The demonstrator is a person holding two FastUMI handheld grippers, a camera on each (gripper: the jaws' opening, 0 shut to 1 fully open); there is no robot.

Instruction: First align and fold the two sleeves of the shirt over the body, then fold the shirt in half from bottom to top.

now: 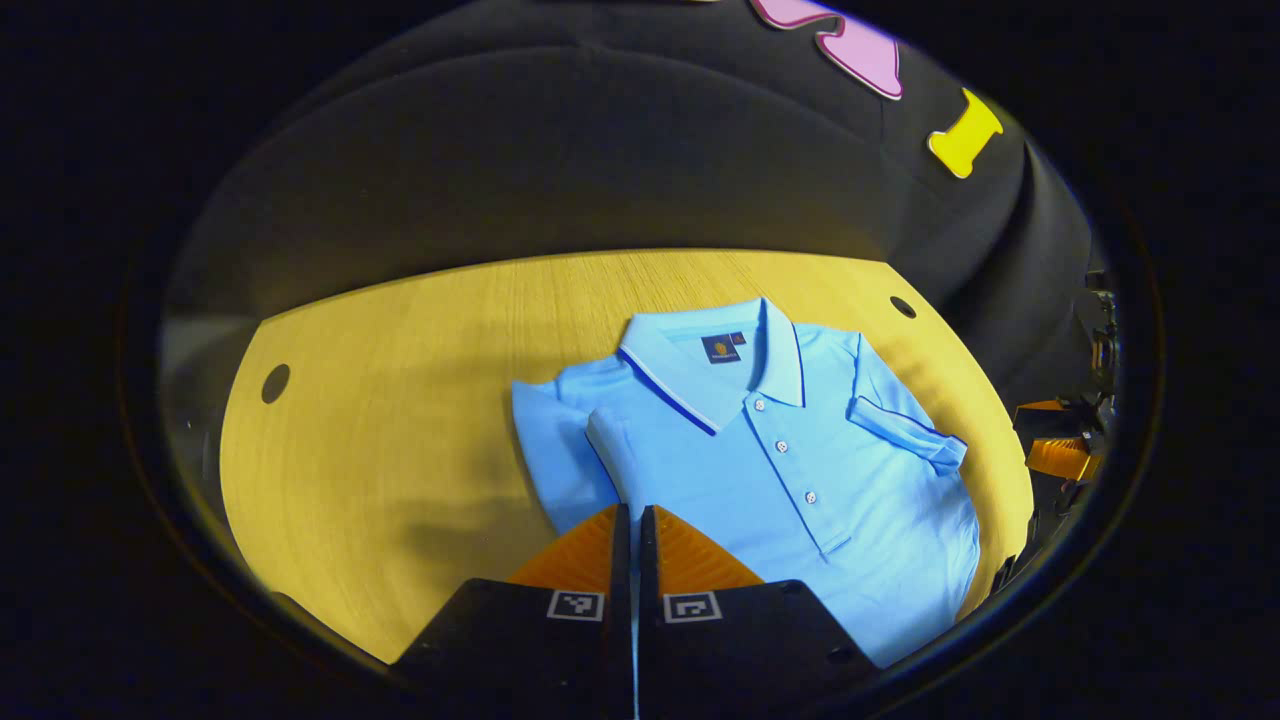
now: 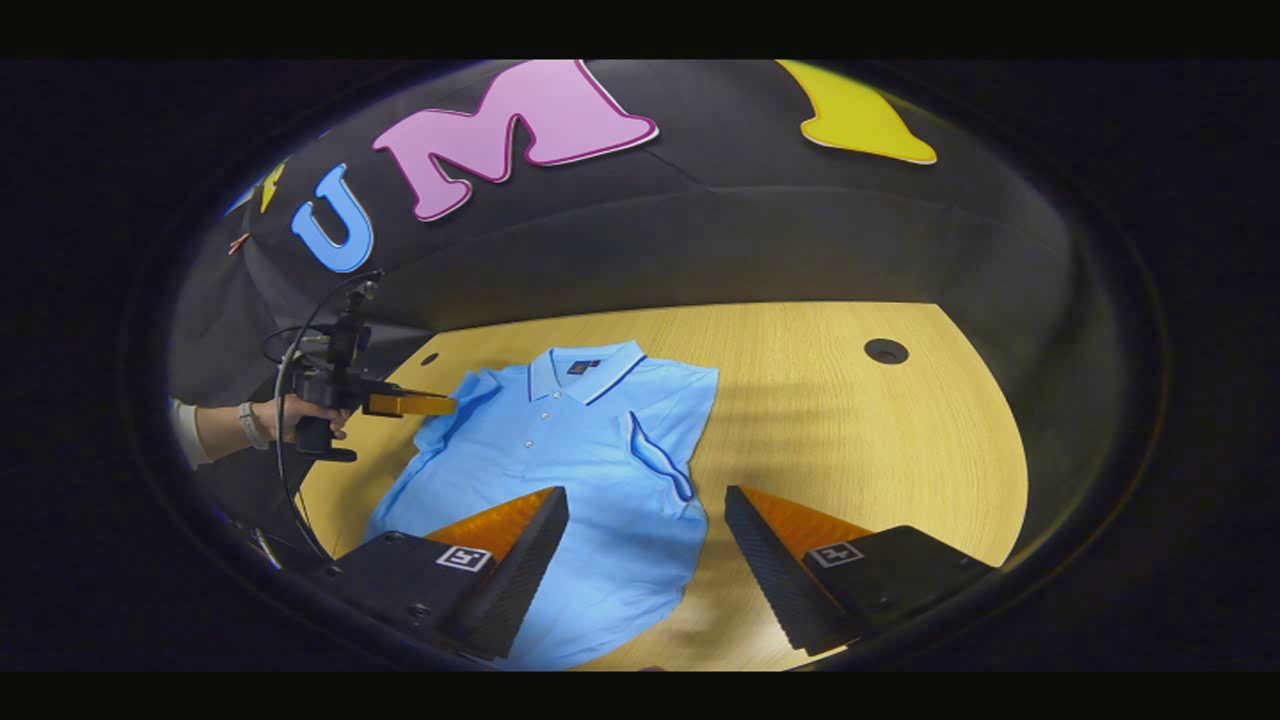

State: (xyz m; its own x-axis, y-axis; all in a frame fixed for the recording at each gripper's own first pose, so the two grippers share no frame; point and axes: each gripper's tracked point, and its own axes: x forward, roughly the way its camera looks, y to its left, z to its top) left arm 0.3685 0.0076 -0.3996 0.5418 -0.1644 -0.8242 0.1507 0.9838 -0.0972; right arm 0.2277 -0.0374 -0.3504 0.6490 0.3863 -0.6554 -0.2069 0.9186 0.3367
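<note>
So the light blue polo shirt (image 1: 780, 470) is lying flat on the yellow wooden table (image 1: 400, 420), collar toward the booth wall, and both sleeves look folded in over the body already. The left gripper (image 1: 634, 520) has its fingers pinched together right at the shirt's edge; can't tell if there's fabric between them. The right gripper (image 2: 645, 510) is wide open above the shirt's lower half, holding nothing.

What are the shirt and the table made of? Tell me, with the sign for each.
Shirt: looks like soft matte knit cotton or a blend; it creases and drapes, with a ribbed collar and small buttons. Table: wood or wood-look laminate, smooth with a slight sheen; fine straight grain lines show. Which of the two is unclear.
</note>
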